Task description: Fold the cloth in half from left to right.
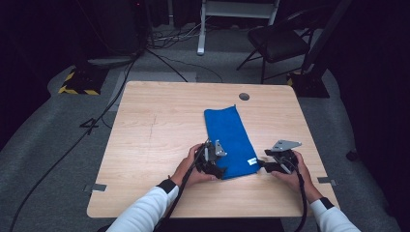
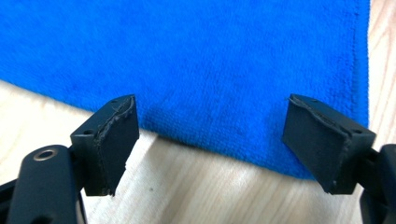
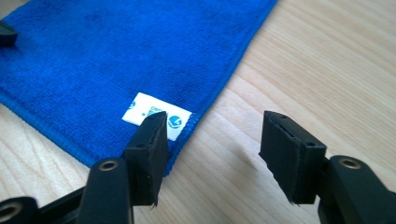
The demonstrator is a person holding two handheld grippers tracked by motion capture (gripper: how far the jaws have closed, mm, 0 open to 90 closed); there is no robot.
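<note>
Light wood desk (image 1: pixel 159 145) with a round grommet hole (image 1: pixel 244 96) near its far edge, on grey carpet (image 1: pixel 58 145). Dark room beyond. Black folding chair (image 1: pixel 275 41) far right, white frame leg (image 1: pixel 201 29) far centre, yellow-black striped base (image 1: pixel 77 82) far left. Black cables (image 1: pixel 72 145) trail across the floor at left.

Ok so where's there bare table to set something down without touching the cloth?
The whole left half of the table, left of the blue cloth, is bare, and so is the far strip beyond it. It is crowded at the near edge, where the left gripper and right gripper flank the cloth.
</note>
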